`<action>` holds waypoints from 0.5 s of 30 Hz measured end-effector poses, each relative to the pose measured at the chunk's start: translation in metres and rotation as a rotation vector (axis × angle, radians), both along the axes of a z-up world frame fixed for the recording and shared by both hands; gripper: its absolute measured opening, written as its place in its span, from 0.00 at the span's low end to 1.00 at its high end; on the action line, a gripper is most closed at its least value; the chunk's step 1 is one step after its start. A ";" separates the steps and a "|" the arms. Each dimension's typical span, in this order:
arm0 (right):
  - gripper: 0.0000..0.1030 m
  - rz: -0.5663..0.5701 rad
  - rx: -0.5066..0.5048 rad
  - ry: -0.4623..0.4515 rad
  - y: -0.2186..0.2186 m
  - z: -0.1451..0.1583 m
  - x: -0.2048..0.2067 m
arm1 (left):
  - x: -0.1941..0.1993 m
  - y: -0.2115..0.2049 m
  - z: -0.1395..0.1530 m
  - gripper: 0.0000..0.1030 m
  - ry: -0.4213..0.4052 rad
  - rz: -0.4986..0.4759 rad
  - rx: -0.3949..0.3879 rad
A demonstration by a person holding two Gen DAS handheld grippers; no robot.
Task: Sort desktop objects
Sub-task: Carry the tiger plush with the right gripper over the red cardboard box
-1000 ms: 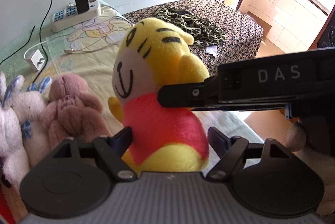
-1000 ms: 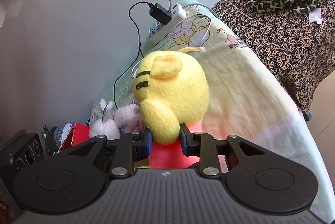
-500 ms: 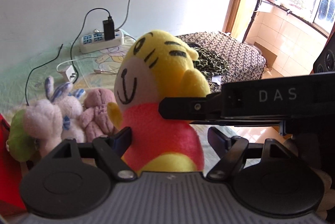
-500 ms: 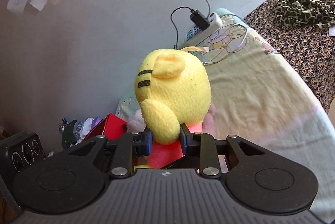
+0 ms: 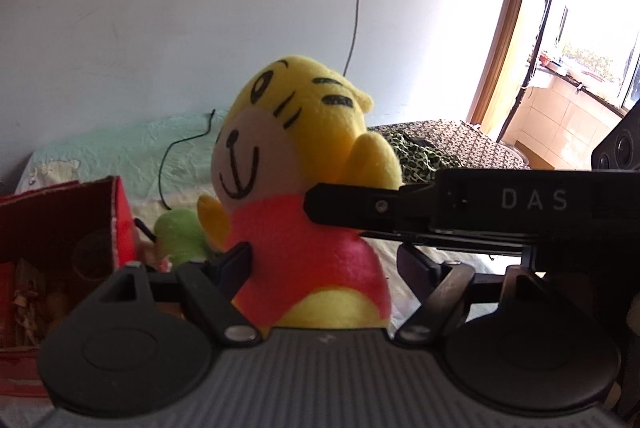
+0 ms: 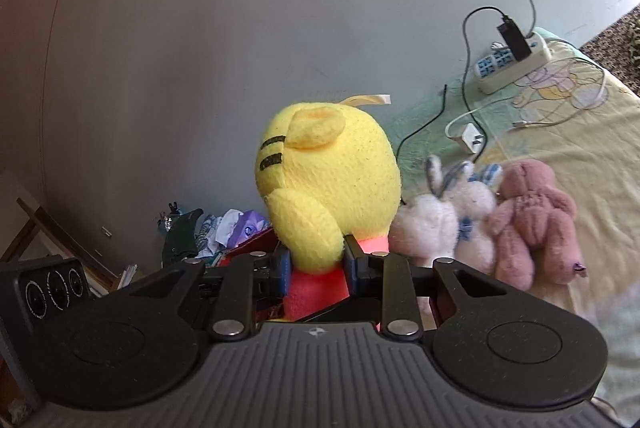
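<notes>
— Tiger plush (image 5: 296, 203), frame centre in my left view: my left gripper (image 5: 324, 264) stands wide around its red body. Soft?

— Light, squashy. Right view: my right gripper (image 6: 314, 262) pinches its arm, centre frame; the body's firmer.

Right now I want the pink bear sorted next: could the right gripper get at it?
Probably not yet: the right gripper is shut on the yellow tiger plush's arm. The pink bear lies uncovered to its right, beside the white bunnies.

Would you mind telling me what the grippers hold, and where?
The right gripper pinches the yellow tiger plush by its raised arm; the left gripper holds nothing, open around its red body.
</notes>
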State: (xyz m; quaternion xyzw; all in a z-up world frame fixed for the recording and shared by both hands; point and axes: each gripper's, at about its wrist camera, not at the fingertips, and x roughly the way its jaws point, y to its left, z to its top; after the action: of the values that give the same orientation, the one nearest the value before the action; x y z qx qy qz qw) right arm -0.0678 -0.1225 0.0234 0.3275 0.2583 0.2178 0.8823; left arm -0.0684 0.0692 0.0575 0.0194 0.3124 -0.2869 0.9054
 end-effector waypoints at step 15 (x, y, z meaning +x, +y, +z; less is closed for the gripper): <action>0.27 0.026 -0.006 -0.091 0.125 0.007 0.043 | 0.033 0.137 0.008 0.77 -0.048 0.061 0.017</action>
State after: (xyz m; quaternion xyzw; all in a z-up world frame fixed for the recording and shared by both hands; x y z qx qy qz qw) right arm -0.0248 0.0029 0.0305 0.3112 0.2229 0.2433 0.8912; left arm -0.0354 0.2060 0.0658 0.0243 0.2936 -0.2558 0.9207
